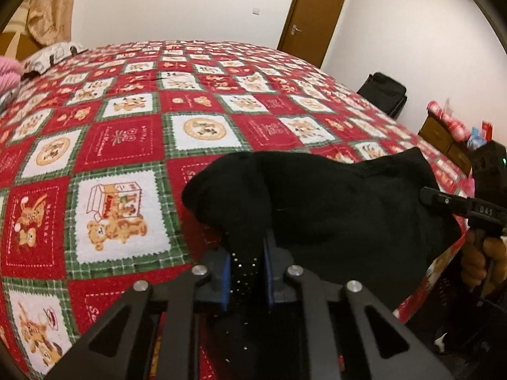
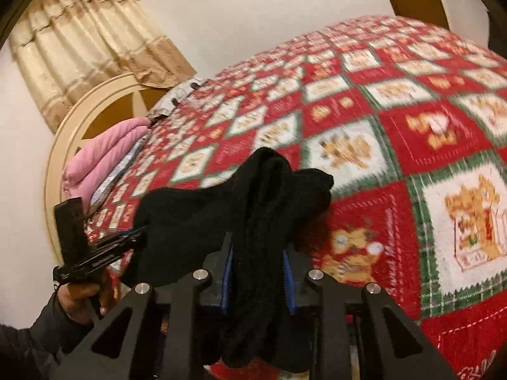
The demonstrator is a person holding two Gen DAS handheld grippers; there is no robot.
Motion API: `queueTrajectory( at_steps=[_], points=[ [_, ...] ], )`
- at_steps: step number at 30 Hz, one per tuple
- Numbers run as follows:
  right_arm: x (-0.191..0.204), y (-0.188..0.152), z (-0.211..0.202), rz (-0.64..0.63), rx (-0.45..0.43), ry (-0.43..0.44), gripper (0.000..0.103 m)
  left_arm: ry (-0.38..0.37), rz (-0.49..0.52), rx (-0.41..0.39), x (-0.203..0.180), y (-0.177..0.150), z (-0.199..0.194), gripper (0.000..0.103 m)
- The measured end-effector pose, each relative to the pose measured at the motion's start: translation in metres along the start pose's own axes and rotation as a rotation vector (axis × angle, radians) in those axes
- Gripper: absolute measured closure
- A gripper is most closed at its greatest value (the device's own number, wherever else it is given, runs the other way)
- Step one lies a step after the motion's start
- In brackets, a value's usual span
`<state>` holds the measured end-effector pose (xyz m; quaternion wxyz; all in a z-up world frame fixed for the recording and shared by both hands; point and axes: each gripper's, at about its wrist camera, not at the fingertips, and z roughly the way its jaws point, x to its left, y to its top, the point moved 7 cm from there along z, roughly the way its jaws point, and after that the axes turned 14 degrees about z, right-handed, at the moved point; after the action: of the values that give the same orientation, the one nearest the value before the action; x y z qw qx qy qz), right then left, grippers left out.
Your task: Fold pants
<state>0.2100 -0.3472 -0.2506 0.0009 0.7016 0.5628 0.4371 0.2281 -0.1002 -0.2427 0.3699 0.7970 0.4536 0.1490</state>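
While both grippers clamp the black pants (image 1: 332, 196), left gripper (image 1: 247, 262), right gripper (image 2: 258, 272), patchwork bedspread (image 1: 126, 145) beneath

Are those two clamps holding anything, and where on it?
Both grip the black pants. The left gripper pinches a fabric edge with small studs; the right gripper clamps a bunched fold. Which part of the pants cannot be told.

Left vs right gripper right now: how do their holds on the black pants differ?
The left gripper pinches a thin layer of the pants, jaws nearly together; the right gripper clamps a thick bunched fold, jaws wider apart. In both, cloth hangs down between the blue pads, and both hold the pants above the red quilt.
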Motion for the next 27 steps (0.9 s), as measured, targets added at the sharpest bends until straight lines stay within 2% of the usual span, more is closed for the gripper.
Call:
queueTrajectory(
  at_steps=[4, 10, 14, 18, 21, 24, 27],
  points=[
    [0.025, 0.013, -0.005, -0.051, 0.003, 0.035, 0.077, -0.038, -0.051, -0.026, 0.009, 0.005, -0.013, 0.088],
    [0.07, 0.049, 0.024, -0.129, 0.052, 0.097, 0.077, 0.022, -0.082, -0.086, 0.044, 0.02, -0.047, 0.088],
    [0.115, 0.081, 0.077, -0.182, 0.118, 0.164, 0.077, 0.12, -0.109, -0.117, 0.097, 0.031, -0.071, 0.088],
    [0.168, 0.105, 0.138, -0.247, 0.165, 0.197, 0.077, 0.226, -0.142, -0.115, 0.157, 0.034, -0.083, 0.088],
    [0.211, 0.12, 0.194, -0.293, 0.198, 0.199, 0.077, 0.286, -0.185, -0.114, 0.205, 0.034, -0.085, 0.088],
    [0.244, 0.12, 0.242, -0.334, 0.237, 0.181, 0.077, 0.328, -0.224, -0.087, 0.242, 0.027, -0.079, 0.088],
    [0.248, 0.114, 0.283, -0.329, 0.284, 0.147, 0.077, 0.336, -0.245, -0.039, 0.266, 0.014, -0.062, 0.088]
  ],
)
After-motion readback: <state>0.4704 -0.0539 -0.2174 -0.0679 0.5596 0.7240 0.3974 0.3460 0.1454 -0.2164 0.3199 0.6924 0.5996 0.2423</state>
